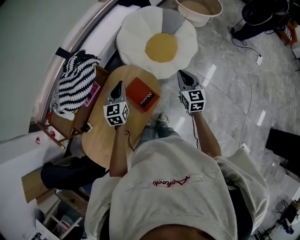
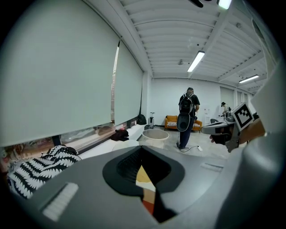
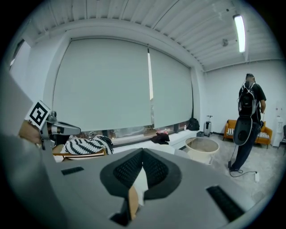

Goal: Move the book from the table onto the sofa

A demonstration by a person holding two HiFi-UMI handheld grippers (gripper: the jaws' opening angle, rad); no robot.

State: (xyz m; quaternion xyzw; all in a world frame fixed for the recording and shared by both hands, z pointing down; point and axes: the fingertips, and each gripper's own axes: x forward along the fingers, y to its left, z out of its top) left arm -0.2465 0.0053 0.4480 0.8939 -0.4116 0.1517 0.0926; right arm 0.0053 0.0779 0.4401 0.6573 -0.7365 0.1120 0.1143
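A red book [image 1: 142,93] lies flat on the round wooden table [image 1: 105,136], near its far edge. My left gripper [image 1: 118,83] hovers over the table just left of the book, shut and empty, apart from the book. My right gripper [image 1: 181,72] hangs over the floor to the right of the table, beside the fried-egg-shaped white and yellow sofa cushion [image 1: 159,40], also shut with nothing held. In the left gripper view the jaws [image 2: 142,150] meet, and the right gripper's marker cube [image 2: 243,117] shows at the right. In the right gripper view the jaws [image 3: 143,151] meet too.
A black-and-white striped cushion [image 1: 75,84] sits on a wooden chair left of the table. A beige tub [image 1: 199,9] stands beyond the egg cushion. Cables [image 1: 248,84] run over the marble floor at right. A person with a backpack [image 3: 248,120] stands far off.
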